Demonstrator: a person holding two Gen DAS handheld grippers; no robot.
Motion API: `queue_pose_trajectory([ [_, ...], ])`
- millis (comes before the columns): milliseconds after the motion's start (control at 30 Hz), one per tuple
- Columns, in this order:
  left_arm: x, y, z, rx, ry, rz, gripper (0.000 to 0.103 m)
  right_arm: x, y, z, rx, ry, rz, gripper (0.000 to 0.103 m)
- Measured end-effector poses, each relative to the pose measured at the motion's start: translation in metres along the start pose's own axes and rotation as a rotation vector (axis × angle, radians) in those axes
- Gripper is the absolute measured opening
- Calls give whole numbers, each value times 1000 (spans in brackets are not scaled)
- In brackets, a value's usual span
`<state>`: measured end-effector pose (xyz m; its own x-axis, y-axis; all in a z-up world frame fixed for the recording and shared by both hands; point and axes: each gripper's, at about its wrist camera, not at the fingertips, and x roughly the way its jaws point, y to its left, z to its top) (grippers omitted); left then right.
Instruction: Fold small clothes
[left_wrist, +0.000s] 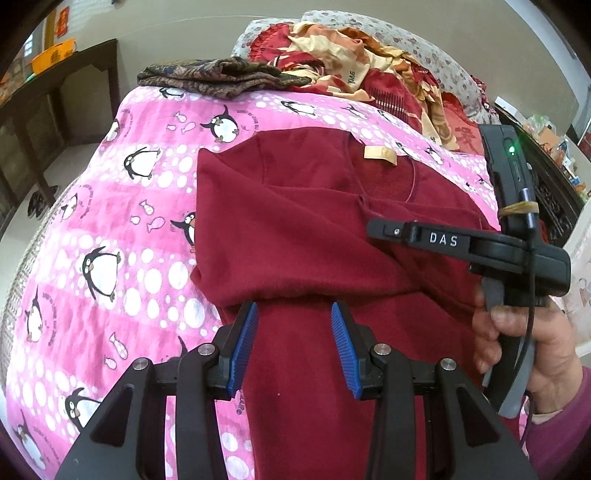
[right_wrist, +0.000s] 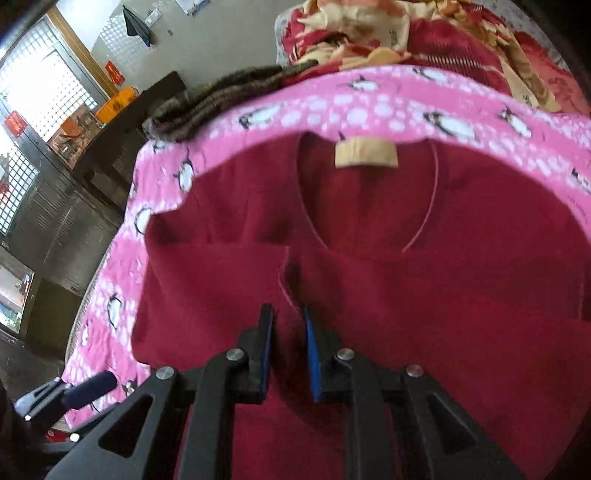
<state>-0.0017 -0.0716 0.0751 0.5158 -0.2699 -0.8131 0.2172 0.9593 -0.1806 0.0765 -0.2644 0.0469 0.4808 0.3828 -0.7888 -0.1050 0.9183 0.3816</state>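
The dark red garment (left_wrist: 295, 229) covers the middle of the pink penguin blanket (left_wrist: 122, 229) on the bed. From the garment, open blanket runs toward 9 o'clock out to the bed's edge, and a narrower strip lies free toward 12 o'clock. Past that strip, a folded dark patterned cloth (left_wrist: 214, 75) sits at 11 o'clock, and a heap of red and cream bedding (left_wrist: 354, 70) blocks 12 to 1 o'clock. At 3 o'clock the right claw (left_wrist: 373, 227) reaches in low over the garment, held by a hand (left_wrist: 528, 350), closing that side. Dark wooden furniture (left_wrist: 74, 92) stands beyond the bed at 10 o'clock.
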Motion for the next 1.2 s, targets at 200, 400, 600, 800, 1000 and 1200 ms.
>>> queue_pose_trajectory([
  [200,3,-4,-1,3,7,7,21,-7,-5,0,23,44,41,52],
  [400,4,-8,0,11,8,10,21,-62,-4,-9,-27,-35,52,60],
  [600,10,-15,8,23,9,-4,23,-119,-40,-35,12,-87,2,65],
  [800,35,-40,38,56,24,-38,27,-162,-95,-67,127,-128,-80,67],
  [1000,71,-74,61,61,86,-83,27,-176,-133,-88,225,-151,-86,67],
  [1200,112,-87,72,34,147,-21,7,-177,-160,-91,293,-165,-111,67],
])
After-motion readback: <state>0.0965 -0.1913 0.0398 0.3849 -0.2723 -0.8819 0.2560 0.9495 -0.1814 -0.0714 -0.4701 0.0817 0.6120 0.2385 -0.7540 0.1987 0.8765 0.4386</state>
